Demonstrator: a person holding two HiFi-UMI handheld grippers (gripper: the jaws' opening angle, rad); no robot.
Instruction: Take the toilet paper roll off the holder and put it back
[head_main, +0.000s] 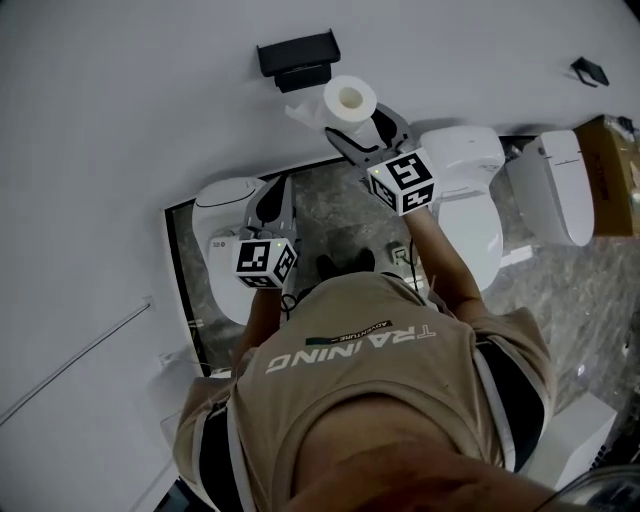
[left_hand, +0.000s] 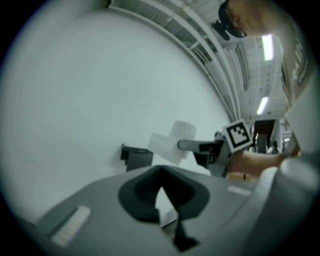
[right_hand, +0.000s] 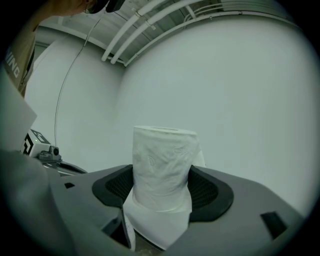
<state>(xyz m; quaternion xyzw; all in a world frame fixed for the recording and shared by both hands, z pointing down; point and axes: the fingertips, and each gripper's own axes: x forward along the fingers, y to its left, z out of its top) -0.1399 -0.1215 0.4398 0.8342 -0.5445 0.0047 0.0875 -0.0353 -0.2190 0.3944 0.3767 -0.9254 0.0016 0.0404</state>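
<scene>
Right gripper (head_main: 358, 135) jaws clamped on toilet paper roll (head_main: 350, 99); roll off holder (head_main: 297, 57), near it, not touching. Left gripper (head_main: 272, 195) jaws together, empty, well back. Risks: loose sheet (right_hand: 155, 225) snagging holder; soft roll crushing or slipping; core missing holder.

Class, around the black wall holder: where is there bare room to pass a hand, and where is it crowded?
Bare wall spreads left of the holder and right of it, up to a small dark fitting. Crowded just below: the right gripper holds the toilet paper roll there, with toilets and the left gripper beneath.
</scene>
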